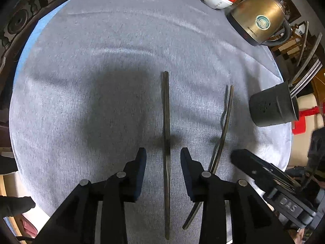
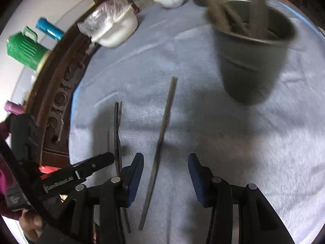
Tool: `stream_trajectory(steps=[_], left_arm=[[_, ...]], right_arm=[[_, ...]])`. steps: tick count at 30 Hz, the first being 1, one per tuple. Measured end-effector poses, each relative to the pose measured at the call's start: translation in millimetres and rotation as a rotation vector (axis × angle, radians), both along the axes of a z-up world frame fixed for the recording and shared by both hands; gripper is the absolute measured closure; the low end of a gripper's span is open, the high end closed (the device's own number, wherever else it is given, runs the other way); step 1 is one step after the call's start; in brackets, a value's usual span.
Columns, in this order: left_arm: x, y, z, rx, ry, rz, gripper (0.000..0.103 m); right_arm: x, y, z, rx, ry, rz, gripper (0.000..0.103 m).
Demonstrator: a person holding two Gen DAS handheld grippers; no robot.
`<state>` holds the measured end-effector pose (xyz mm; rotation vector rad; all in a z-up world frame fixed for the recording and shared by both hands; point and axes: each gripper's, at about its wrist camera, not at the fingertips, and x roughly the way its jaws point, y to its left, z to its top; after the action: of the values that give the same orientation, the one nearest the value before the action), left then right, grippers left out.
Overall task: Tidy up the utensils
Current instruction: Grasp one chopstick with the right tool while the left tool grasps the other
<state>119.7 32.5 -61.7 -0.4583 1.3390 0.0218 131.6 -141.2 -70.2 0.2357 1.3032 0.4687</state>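
1. The left tool (image 1: pixel 163 158) is hovering with jaws narrowly apart astride one chopstick (image 1: pixel 166 122) lying on the cloth-covered bench (image 1: pixel 81 81); pads not touching it.
2. The right tool (image 2: pixel 165 164) is straddling the other chopstick (image 2: pixel 162 134), gripping nothing.
3. Risk: thin sticks could be slipping or rolling from the pads, or missing the dark holder (image 2: pixel 249 61).

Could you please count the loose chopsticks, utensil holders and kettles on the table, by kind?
Loose chopsticks: 2
Grey utensil holder: 1
Gold kettle: 1
Total: 4
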Motion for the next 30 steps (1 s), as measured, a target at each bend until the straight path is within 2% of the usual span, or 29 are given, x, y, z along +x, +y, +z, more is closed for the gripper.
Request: stream_trajectory(steps=[1, 3, 7, 8, 9, 11, 15, 19, 21, 27, 29, 30], left_arm=[[2, 11, -2, -0.008, -0.003, 0.001, 0.068], [0, 18, -2, -0.023, -0.01, 0.006, 0.068], [-6, 36, -5, -0.045, -0.006, 0.033, 0.068], [-6, 41, -5, -0.049, -0.004, 0.038, 0.068], [-11, 43, -6, -0.05, -0.004, 0.04, 0.068], [-17, 50, -3, -0.051, -0.004, 0.036, 0.068], [-11, 49, 0, -0.046, 0.01, 0.0, 0.068], [-8, 18, -4, -0.024, 0.039, -0.051, 0.068], [1, 7, -11, -0.002, 0.067, -0.069, 0.068], [13, -2, -20, 0.045, 0.121, -0.095, 0.068], [16, -5, -23, 0.042, 0.14, -0.104, 0.095], [17, -5, -25, 0.032, 0.153, -0.108, 0.096]], right_arm=[[4, 6, -4, -0.008, 0.025, 0.007, 0.054], [8, 13, -12, -0.026, 0.065, 0.011, 0.064], [11, 25, -19, -0.062, 0.08, 0.005, 0.066], [13, 26, -19, -0.067, 0.085, 0.004, 0.086], [15, 26, -24, -0.047, 0.121, -0.001, 0.096], [15, 28, -24, -0.058, 0.116, 0.031, 0.096], [12, 25, -15, -0.176, 0.088, 0.113, 0.097], [14, 11, -13, -0.254, 0.096, 0.148, 0.097], [15, 7, -19, -0.243, 0.132, 0.15, 0.094], [17, 4, -19, -0.217, 0.139, 0.159, 0.094], [21, -3, -19, -0.202, 0.148, 0.166, 0.094], [24, -5, -20, -0.195, 0.155, 0.17, 0.094]])
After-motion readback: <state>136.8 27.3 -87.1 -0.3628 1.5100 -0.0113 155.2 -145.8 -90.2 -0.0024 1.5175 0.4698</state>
